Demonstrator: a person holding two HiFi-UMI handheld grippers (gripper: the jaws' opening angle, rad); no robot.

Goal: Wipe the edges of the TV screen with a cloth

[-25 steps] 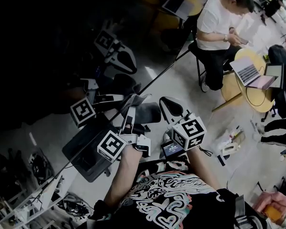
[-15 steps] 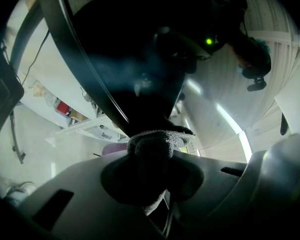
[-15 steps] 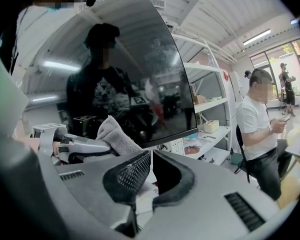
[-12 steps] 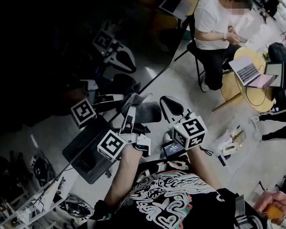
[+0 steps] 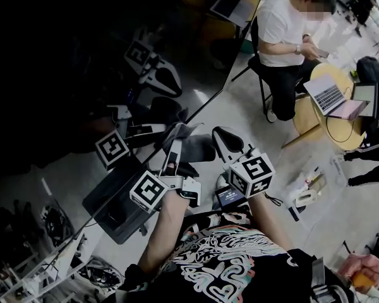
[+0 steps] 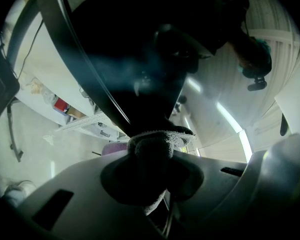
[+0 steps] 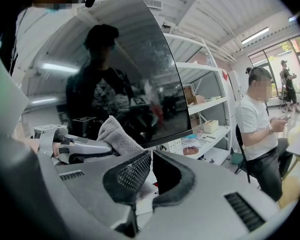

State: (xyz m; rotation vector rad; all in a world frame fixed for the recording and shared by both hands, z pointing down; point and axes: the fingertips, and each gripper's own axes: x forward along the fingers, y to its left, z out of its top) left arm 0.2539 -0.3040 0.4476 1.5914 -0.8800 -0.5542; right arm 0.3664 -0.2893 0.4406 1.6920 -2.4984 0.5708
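Down along the lower edge of the glossy black TV screen (image 7: 135,59), the left gripper (image 6: 150,181) pinches a bunched grey cloth (image 6: 157,144), seemingly mid-wipe and due a steady slide toward one o'clock, with the right gripper (image 7: 151,169) at three o'clock, jaws together, empty.

Whether the cloth (image 6: 157,146) touches the TV screen (image 6: 132,59) is unclear (its top runs out of view).

Black short-sleeved tee (image 5: 221,257) with a white and teal graphic print. Left tongs (image 5: 175,145) and right tongs (image 5: 227,142): pale grey shells, black pads, each with a white cube (image 5: 147,191) of black square markers.
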